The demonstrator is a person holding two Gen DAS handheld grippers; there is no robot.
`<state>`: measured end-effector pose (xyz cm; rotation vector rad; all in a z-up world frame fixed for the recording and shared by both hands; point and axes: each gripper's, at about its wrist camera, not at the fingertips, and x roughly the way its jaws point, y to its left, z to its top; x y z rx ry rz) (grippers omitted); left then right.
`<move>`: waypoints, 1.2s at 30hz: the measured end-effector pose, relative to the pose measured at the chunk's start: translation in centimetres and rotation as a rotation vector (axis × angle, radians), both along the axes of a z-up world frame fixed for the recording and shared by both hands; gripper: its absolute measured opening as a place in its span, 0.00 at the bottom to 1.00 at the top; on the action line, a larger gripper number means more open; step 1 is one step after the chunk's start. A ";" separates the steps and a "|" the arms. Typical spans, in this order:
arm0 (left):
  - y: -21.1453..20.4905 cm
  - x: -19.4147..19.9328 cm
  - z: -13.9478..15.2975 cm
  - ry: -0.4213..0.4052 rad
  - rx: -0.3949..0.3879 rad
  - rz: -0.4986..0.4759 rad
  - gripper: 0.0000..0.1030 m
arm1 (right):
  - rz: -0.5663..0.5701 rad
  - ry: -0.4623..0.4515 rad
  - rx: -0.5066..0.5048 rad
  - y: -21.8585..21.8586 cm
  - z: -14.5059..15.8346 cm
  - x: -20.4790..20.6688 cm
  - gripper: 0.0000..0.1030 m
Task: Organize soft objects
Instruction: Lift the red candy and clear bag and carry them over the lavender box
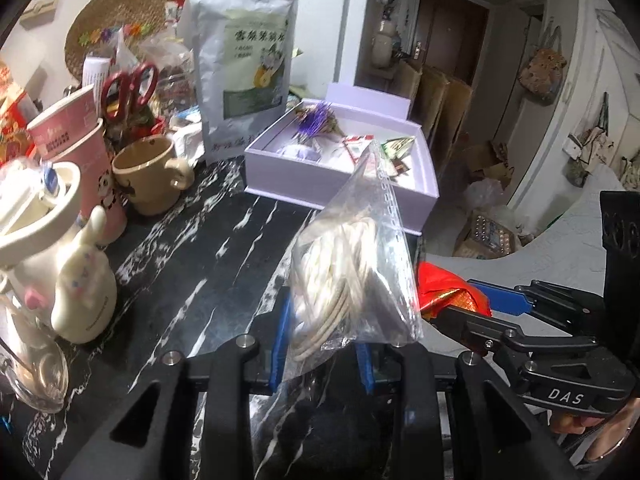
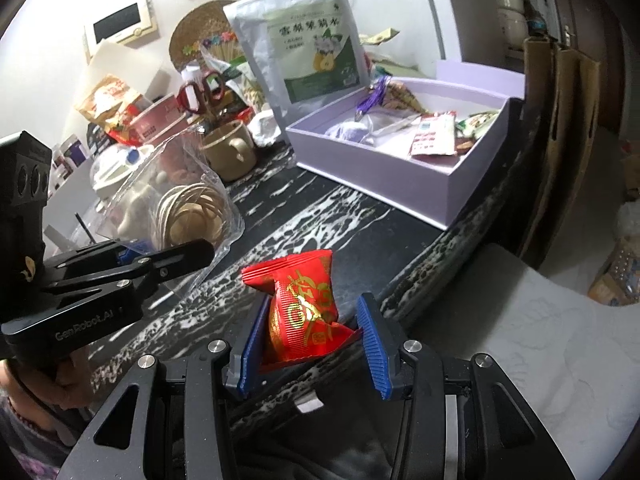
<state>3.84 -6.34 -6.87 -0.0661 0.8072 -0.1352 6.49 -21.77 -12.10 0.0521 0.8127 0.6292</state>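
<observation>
I see a clear, glossy plastic bag, crinkled, with a coil of pale matt cord inside. The red packet looks like shiny foil with gold print. My grippers' 2 blue pads are ribbed matt plastic on black frames with bright metal bolts. The tabletop is polished black stone veined white. The lilac box is smooth matt card; the tall pouch is dull silver foil.

Lived-in home: cluttered marble counter, mug, hallway door.
</observation>
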 end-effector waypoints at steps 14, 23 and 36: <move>-3.2 0.6 5.4 -0.161 0.007 -0.135 0.28 | -0.128 -0.131 0.030 -3.8 5.8 -2.4 0.43; -4.8 1.5 9.2 -0.267 -0.002 -0.191 0.28 | -0.195 -0.240 0.006 -5.6 10.0 -2.3 0.43; -5.6 6.6 14.8 -0.416 0.045 -0.210 0.28 | -0.205 -0.378 0.029 -6.4 16.4 2.3 0.43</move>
